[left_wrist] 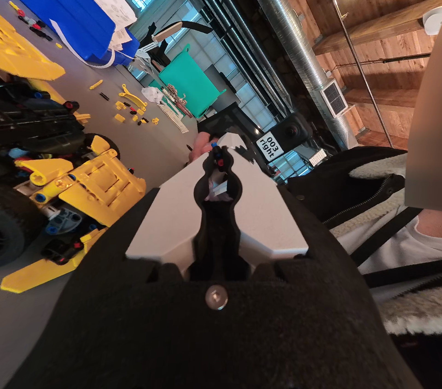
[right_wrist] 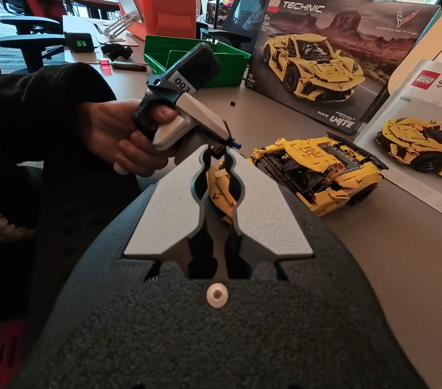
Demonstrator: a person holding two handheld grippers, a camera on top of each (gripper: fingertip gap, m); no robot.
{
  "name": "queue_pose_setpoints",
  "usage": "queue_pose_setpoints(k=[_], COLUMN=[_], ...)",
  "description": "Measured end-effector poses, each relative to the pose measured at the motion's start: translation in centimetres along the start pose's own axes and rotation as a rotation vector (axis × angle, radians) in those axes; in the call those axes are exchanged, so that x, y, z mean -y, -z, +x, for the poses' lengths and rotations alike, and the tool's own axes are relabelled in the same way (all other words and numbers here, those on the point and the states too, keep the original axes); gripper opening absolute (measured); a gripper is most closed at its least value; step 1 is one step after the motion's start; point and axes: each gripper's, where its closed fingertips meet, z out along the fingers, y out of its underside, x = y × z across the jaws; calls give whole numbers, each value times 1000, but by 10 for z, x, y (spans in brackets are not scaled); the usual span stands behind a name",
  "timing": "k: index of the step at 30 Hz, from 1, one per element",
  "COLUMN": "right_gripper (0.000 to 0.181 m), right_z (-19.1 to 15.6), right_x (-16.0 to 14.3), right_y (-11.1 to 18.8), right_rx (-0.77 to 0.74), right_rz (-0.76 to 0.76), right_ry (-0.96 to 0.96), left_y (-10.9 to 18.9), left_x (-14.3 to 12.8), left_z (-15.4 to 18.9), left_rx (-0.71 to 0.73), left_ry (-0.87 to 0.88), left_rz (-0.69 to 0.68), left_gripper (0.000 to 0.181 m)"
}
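On the grey desk point(right_wrist: 275, 100) sits a half-built yellow brick car point(right_wrist: 318, 171). Both grippers, left gripper point(left_wrist: 218, 157) and right gripper point(right_wrist: 218, 150), pinch one small black connector piece point(left_wrist: 218, 155) with blue and red pins.

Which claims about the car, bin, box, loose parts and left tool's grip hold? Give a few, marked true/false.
1. The car stands on the table. True.
2. The bin is red. False: the bin is green.
3. The left tool is shut on a small black piece with blue and red pins. True.
4. The box lies flat. False: the box stands upright behind the car.
5. Loose yellow parts lie on the table. True.
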Motion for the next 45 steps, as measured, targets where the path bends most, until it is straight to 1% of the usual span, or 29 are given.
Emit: queue_pose_setpoints(k=[3, 6, 7, 8, 9, 10, 11, 12, 13, 14, 15, 16, 18, 20, 25, 27, 28, 30, 32, 33, 34, 36, 39, 41, 42, 45], right_gripper=[9, 8, 0, 0, 0, 0, 0, 0, 0, 0, 0, 0, 0, 0, 17, 21, 24, 41, 49, 50, 48, 38, 23, 23, 23, 23], right_z=[1, -1, -14, -53, -81, -76, -70, -65, -49, -41, -38, -35, -26, -13, 25, 29, 25, 14, 11, 8, 5, 4, 4, 2, 2, 9], right_x=[-2, 1, 7, 15, 6, 7, -10, -8, 9, 9, 1, -4, -2, -1, -18, -19, -18, -14, -12, -14, -16, -16, -19, -14, -14, -13], right_y=[-1, 4, 8, -2, -16, -20, -14, -2, 9, 12, 8, 5, 7, 10, 17, 16, 13, 6, 3, 1, -1, -2, -1, 1, 1, 4], right_rx=[-16, 2, 91, 291, 324, 197, 215, 267, 224, 217, 221, 205, 172, 148, 40, 52, 70, 76, 35, 26, 15, -30, -52, -39, -31, -38], right_rz=[-15, -9, 31, 87, 20, 52, -53, -66, 27, 20, -20, -30, -14, 0, -51, -46, -45, -40, -35, -54, -69, -76, -96, -78, -74, -67], right_ry=[23, 12, 13, 24, 140, 340, 264, 116, 49, 33, 16, 11, -14, -84, -181, -237, -232, -157, -70, -18, 32, 124, 182, 208, 191, 152], left_y=[0, -2, -6, -19, -30, -30, -19, -4, 6, 7, 4, 2, 1, 3, 5, 5, 4, 0, -2, -3, -4, -8, -11, -11, -11, -8], left_x=[-1, -3, -8, -33, -54, -40, -18, -2, 2, 3, 2, 3, 2, 3, 6, 7, 7, 4, 2, 0, -3, -8, -14, -15, -14, -12], left_z=[-2, -1, -2, -8, -18, -23, -21, -25, -25, -22, -22, -23, -22, -22, -19, -17, -14, -11, -10, -10, -10, -9, -7, -2, -1, 0], left_rx=[13, -11, -9, 49, 150, 190, 156, 164, 178, 164, 152, 142, 136, 134, 97, 65, 41, 7, -13, -18, -20, -23, -29, -66, -73, -61], left_ry=[2, 33, 41, 12, -80, -129, -75, -51, -72, -80, -64, -43, -38, -26, 15, 57, 74, 107, 133, 143, 149, 148, 147, 158, 156, 117], left_rz=[1, -10, -38, -178, -315, -252, -131, -48, -26, -22, -21, -20, -21, -11, 15, 32, 36, 24, 18, 4, -12, -46, -78, -83, -84, -73], left_gripper=[7, 7, 6, 0, 7, 6, 6, 5, 5, 6, 6, 6, 6, 6, 6, 7, 7, 6, 6, 6, 6, 6, 7, 7, 8, 12])
